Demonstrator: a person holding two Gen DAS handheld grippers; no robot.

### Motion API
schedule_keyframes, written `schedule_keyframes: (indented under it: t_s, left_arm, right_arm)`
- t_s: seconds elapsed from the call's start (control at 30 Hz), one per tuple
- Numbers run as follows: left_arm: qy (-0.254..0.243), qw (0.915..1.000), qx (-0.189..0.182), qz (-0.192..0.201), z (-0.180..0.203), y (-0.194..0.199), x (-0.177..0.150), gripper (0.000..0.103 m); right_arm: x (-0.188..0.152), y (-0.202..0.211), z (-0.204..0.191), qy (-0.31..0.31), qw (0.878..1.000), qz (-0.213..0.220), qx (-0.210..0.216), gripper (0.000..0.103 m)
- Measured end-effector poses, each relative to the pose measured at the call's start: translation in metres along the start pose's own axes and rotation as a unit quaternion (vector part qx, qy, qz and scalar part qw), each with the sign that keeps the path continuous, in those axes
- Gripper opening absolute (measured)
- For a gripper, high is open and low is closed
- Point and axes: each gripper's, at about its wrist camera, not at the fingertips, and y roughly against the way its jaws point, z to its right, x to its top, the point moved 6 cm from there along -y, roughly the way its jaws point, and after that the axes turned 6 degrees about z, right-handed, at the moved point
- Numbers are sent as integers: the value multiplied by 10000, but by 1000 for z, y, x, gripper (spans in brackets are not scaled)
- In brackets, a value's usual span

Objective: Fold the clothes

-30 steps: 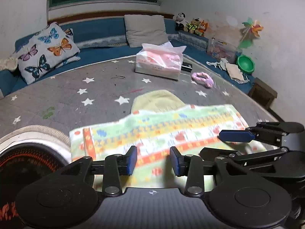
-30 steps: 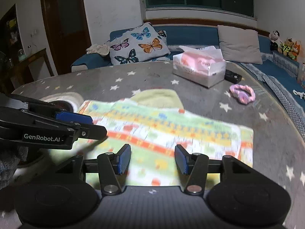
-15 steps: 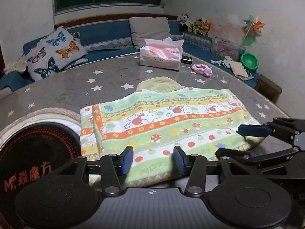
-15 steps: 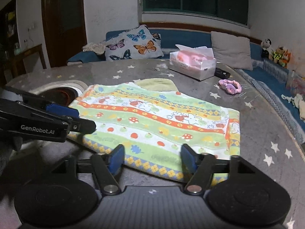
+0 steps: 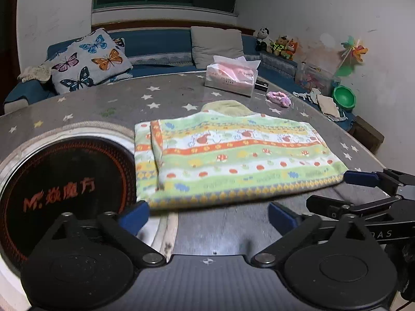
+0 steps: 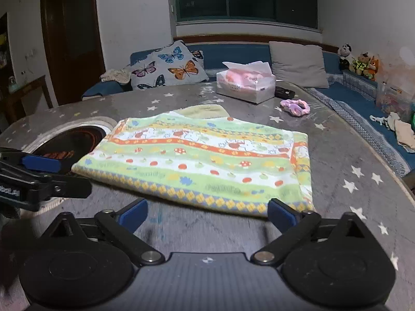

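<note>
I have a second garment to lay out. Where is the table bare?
Bare grey starred tabletop right of the striped folded towel; also the far-left stretch before the butterfly cushion. Crowded: tissue box, pink scrunchie behind; round burner left.

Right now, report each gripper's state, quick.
Left gripper: open, holding nothing, just short of the striped mushroom-print towel.
Right gripper: open, holding nothing, at that towel's near edge.
</note>
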Motion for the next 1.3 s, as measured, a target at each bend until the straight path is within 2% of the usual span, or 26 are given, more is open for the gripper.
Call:
schedule_keyframes:
  t_s: [0.53,0.97,1.3]
  left_arm:
    - [70,9997,202,-113,-9,19,-25,103]
    - [34,9999,118,8,-4,36,-29,103]
    - [-51,9999,70,-55,2,45,-38,103]
  right_arm:
    - [-19,18,-9,-43,9993,-69,-353,103]
    - [-27,32,-19,-142,9990,-41,-431,103]
    - [-34,46,-29,-162,9990,-11,-418,103]
